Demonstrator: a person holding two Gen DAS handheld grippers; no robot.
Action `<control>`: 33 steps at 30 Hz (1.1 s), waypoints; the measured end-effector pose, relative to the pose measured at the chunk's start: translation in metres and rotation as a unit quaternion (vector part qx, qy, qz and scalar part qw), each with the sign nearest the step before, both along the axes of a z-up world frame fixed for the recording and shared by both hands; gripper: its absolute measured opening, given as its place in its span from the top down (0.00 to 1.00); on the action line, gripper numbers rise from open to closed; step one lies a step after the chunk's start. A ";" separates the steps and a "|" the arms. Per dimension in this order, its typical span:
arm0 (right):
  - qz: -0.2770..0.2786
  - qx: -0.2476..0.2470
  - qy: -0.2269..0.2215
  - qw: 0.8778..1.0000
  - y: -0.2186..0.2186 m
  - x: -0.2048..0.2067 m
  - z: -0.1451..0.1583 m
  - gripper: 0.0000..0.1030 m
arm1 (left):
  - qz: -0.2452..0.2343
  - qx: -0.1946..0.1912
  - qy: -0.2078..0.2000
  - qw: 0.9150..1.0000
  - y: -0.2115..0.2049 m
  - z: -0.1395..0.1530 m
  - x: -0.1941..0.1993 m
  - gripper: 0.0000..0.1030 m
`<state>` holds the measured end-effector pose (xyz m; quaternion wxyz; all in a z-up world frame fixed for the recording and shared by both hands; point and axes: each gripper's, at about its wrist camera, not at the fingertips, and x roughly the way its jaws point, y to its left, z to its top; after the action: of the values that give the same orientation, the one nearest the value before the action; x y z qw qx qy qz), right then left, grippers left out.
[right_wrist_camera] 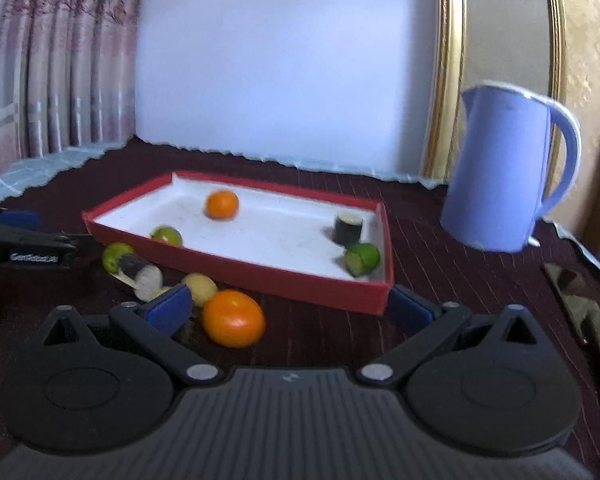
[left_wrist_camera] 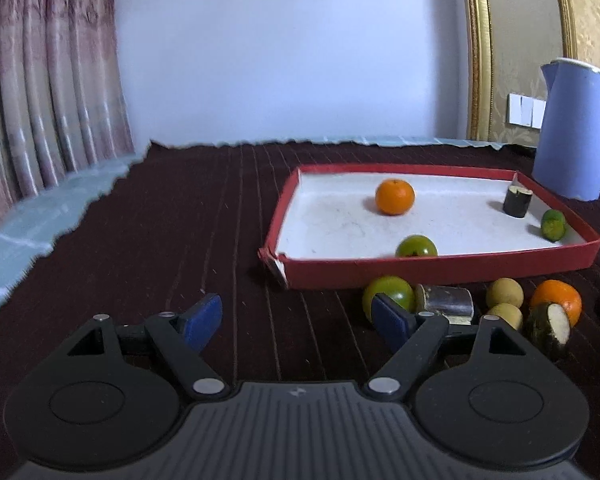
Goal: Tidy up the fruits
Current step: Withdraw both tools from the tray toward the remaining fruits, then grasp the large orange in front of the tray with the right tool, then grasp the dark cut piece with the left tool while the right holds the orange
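Left wrist view: left gripper (left_wrist_camera: 298, 318), jaws apart with nothing between them, over a dark striped cloth (left_wrist_camera: 160, 240) on the desk. Ahead and right of the jaws, a red tray (left_wrist_camera: 440, 270) with white floor, holding an orange (left_wrist_camera: 394, 197), a green fruit (left_wrist_camera: 416, 246) against the near wall, a dark cut cylinder piece (left_wrist_camera: 517, 201) standing upright, and a small green piece (left_wrist_camera: 553, 224) in the right corner. Outside the tray, just beyond the right jaw: green apple (left_wrist_camera: 388, 294), a dark cylinder piece lying on its side (left_wrist_camera: 446, 300), two yellowish round fruits (left_wrist_camera: 504, 292), a second orange (left_wrist_camera: 558, 300), a dark-skinned white-fleshed slice (left_wrist_camera: 550, 326). Blue kettle (left_wrist_camera: 572, 132) far right. Right wrist view, somewhat blurred: right gripper (right_wrist_camera: 290, 308), jaws apart, gripping nothing; the loose orange (right_wrist_camera: 233, 318) lies between them, nearer the left jaw, not touched. Tray (right_wrist_camera: 260, 274) directly ahead; the left gripper (right_wrist_camera: 20, 240) shows at the left edge, near the apple (right_wrist_camera: 114, 256).
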<state>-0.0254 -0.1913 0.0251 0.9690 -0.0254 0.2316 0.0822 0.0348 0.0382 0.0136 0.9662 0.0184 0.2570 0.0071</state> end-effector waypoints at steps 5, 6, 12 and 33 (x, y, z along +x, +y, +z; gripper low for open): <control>0.020 -0.040 0.029 0.999 0.009 0.009 -0.012 0.00 | 0.008 -0.062 0.033 0.998 0.019 -0.007 0.006 0.20; 0.025 -0.048 0.034 0.998 0.012 0.011 -0.014 0.00 | 0.008 -0.072 0.034 0.997 0.021 -0.008 0.007 0.20; 0.051 -0.071 0.050 0.995 0.029 0.026 -0.017 0.16 | 0.008 -0.088 0.037 0.995 0.025 -0.009 0.006 0.20; 0.012 0.004 0.060 0.998 -0.004 0.032 -0.024 0.62 | -0.011 -0.021 0.032 0.999 0.002 -0.006 0.005 0.20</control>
<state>0.0063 -0.1957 0.0007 0.9525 -0.0194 0.2882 0.0963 0.0395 0.0405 0.0073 0.9577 0.0011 0.2875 -0.0095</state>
